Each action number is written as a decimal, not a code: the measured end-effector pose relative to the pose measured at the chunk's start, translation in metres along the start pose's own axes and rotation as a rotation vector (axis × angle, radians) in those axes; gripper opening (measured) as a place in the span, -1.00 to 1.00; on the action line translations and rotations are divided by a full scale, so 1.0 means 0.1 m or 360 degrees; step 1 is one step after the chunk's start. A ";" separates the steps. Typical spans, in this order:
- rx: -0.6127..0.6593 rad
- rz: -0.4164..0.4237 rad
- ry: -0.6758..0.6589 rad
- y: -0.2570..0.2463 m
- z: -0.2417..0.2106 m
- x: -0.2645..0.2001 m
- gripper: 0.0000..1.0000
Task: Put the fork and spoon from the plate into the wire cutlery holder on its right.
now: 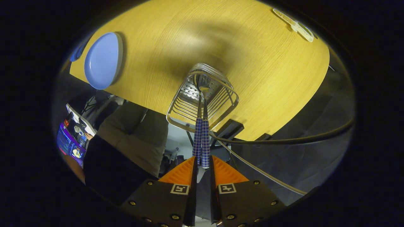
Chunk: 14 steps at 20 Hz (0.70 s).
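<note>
The gripper [202, 165] points down and forward. Its jaws are almost closed, with only a thin gap between them. Both fingers [181, 172] press on two checked handles that stand side by side between the tips. The two fingers look the same on each side and come together like a narrow wedge. Each finger has a small square marker on its top, close to where the wide base begins. The bases are broad and flat and have small screws along their edges. The hand that holds the gripper cannot be seen.
</note>
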<state>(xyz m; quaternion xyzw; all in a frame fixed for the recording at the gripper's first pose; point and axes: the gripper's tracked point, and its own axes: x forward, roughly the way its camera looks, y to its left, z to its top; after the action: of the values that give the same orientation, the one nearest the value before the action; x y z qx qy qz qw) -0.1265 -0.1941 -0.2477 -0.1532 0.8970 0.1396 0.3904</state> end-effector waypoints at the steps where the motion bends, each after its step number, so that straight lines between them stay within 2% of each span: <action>1: 0.0004 0.0005 -0.0018 0.00 -0.01 -0.01 -0.59; 2: 0.0012 0.0005 -0.0037 0.00 -0.03 0.01 -0.59; 5: 0.0070 0.0023 -0.0113 0.03 -0.15 -0.08 0.86; 7: 0.0128 0.0026 -0.0185 0.05 -0.28 -0.07 0.93; 10: 0.0210 0.0012 -0.0381 0.09 -0.37 -0.06 0.92; 14: 0.0469 0.0038 -0.0912 0.35 -0.33 -0.16 0.91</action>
<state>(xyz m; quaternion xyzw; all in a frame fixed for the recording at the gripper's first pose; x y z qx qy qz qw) -0.1517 -0.1716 -0.2098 -0.0390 0.7629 0.0503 0.6433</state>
